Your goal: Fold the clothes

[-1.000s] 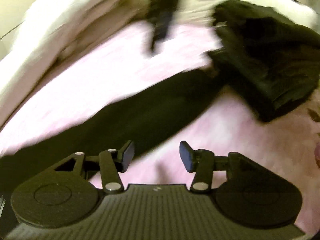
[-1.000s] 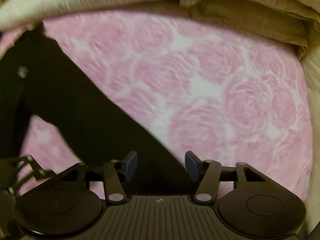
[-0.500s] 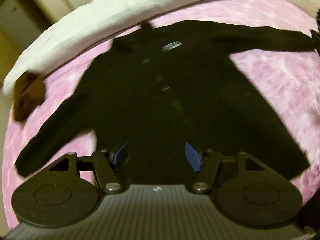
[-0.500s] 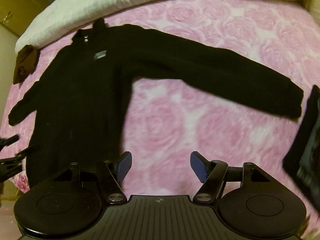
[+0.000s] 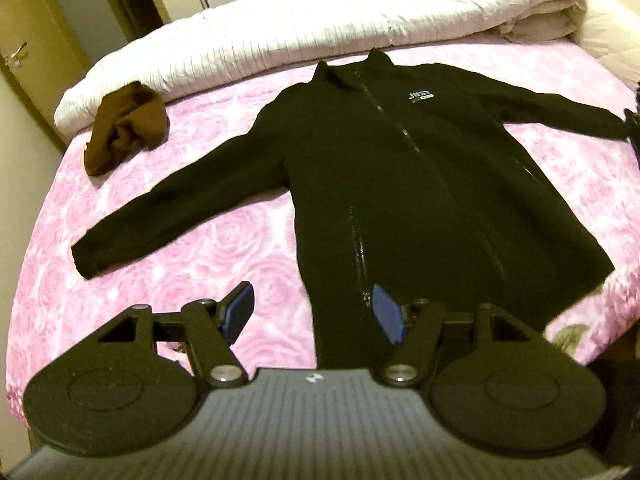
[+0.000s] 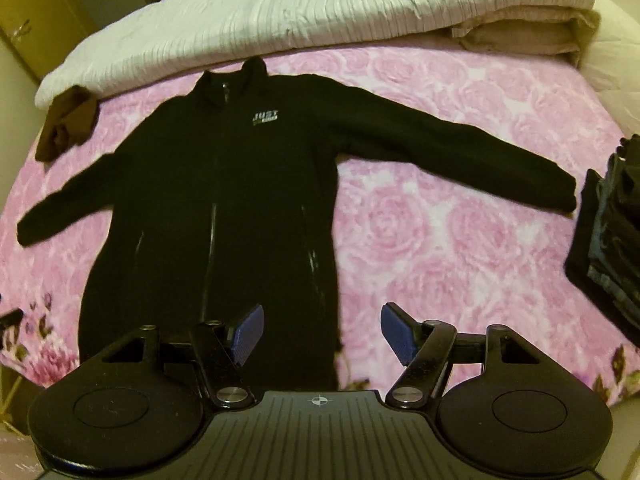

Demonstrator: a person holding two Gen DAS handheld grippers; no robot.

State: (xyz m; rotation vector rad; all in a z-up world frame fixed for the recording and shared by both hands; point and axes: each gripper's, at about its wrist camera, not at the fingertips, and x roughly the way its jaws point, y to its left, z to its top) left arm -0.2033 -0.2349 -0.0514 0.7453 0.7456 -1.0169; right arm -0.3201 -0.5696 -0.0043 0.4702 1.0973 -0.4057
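The bed [image 5: 224, 240] fills both views, covered with a pink sheet with a rose pattern. Along its far edge, from about 10 to 2 o'clock, lies a long white rolled blanket [image 5: 320, 20].

On the sheet the black jacket [image 5: 400, 184] is spread flat, front side up, zipper closed, collar toward 12 o'clock and hem toward 6 o'clock. Both sleeves are stretched out to the sides. A small white logo [image 6: 265, 117] sits on the chest.

In the left wrist view the body of the jacket is above and to the right of the left gripper [image 5: 310, 312]; one sleeve goes to 9 o'clock, and the hem comes down between the two blue pads. In the right wrist view the jacket is at about 11 o'clock from the right gripper [image 6: 320, 334]; the hem passes behind the left pad, and the other sleeve goes out to 2 o'clock.

At 3 o'clock in the right wrist view there is a stack of dark folded clothes [image 6: 612, 240], just beside the cuff. At 10 o'clock, near the blanket, lies a crumpled brown cloth [image 5: 124, 128].

Both grippers hang above the bed with pads wide apart and holding nothing. They do not touch the jacket.
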